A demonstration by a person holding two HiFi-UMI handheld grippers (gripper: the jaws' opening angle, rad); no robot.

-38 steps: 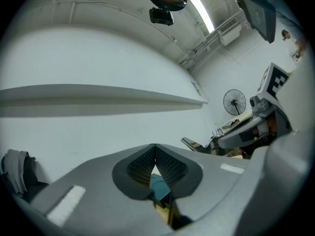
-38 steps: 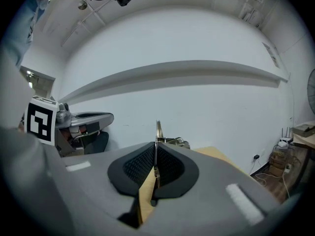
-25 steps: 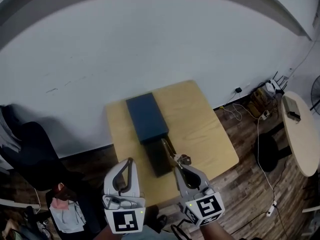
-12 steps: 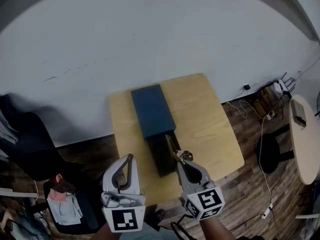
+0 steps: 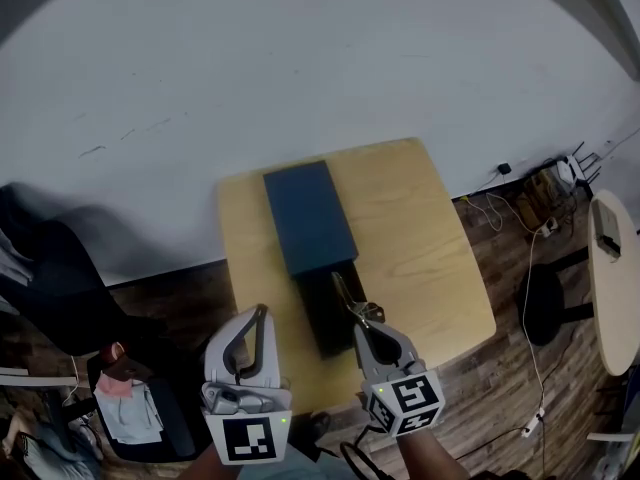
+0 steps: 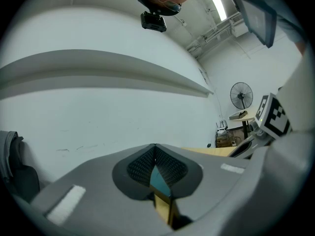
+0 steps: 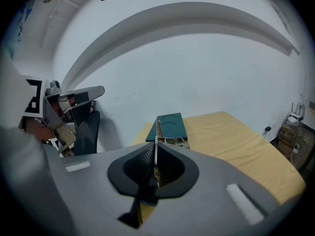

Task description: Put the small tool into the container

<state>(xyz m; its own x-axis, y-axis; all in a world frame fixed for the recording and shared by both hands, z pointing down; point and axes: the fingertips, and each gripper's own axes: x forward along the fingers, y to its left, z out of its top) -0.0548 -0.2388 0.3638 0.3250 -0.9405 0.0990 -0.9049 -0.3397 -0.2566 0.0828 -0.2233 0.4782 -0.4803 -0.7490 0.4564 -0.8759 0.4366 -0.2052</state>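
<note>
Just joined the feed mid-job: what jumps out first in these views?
The dark blue container lies lengthwise on the wooden table, its near end open and dark inside. In the head view, the right gripper is at that open end, shut on the thin metal small tool, which sticks out ahead of its jaws. The left gripper hovers beside it at the table's near edge, shut and empty.

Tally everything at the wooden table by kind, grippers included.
Grippers: 2, the left gripper and the right gripper
Blue container: 1
Small metal tool: 1, clamped in the right gripper
Total: 4
</note>
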